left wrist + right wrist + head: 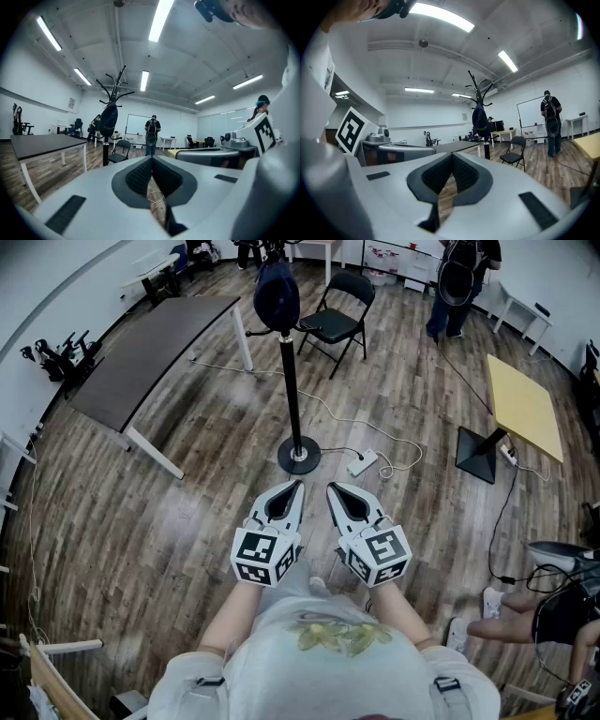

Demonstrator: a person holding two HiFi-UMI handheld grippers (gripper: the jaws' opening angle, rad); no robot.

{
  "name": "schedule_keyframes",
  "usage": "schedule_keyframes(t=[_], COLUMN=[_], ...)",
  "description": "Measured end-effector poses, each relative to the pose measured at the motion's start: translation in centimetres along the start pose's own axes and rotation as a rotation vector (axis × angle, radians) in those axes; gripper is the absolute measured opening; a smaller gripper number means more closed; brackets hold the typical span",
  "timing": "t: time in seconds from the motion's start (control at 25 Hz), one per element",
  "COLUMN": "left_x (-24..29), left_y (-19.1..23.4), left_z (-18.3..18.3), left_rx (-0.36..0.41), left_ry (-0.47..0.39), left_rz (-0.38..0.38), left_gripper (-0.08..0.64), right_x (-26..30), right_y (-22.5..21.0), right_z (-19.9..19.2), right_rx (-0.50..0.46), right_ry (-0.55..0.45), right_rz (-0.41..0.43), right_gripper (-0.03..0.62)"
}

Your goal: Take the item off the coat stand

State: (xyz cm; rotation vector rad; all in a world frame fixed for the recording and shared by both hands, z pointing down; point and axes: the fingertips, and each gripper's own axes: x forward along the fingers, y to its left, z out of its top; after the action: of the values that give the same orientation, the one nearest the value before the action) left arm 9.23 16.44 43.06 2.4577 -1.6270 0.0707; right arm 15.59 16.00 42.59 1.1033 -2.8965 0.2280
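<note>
A black coat stand rises from a round base on the wood floor, straight ahead of me. A dark blue item hangs near its top; it also shows as the dark item and the dark item. My left gripper and right gripper are held side by side in front of my body, well short of the stand. Both have their jaws closed together with nothing between them.
A dark table stands to the left and a black folding chair behind the stand. A white power strip and cables lie by the base. A yellow table and a black floor stand are at right. A person stands at the back.
</note>
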Motion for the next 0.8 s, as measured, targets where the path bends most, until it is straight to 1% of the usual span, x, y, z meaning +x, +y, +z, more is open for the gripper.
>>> schedule_keyframes(t=[0.16,0.4,0.64,0.8], left_x=[0.9,2.8,5.3,7.2], left_y=[1.5,4.0,7.2,9.6], left_z=[-0.2,0.1,1.2,2.1], left_rx=[-0.01,-0.031,-0.053,-0.053], left_ry=[0.002,0.001,0.009,-0.001], left_rz=[0.006,0.018,0.033,0.041], left_gripper=[0.014,0.014,0.014,0.014], right_x=[1.6,4.5,8.5,11.2], right_y=[0.0,-1.0,-2.5,-3.6], right_z=[0.2,0.7,2.1,2.9], right_rx=[-0.011,-0.022,-0.02,-0.018], right_ry=[-0.015,-0.024,-0.023,-0.035], right_rz=[0.014,0.012,0.016,0.011], right_gripper=[0.006,0.006,0.008,0.008])
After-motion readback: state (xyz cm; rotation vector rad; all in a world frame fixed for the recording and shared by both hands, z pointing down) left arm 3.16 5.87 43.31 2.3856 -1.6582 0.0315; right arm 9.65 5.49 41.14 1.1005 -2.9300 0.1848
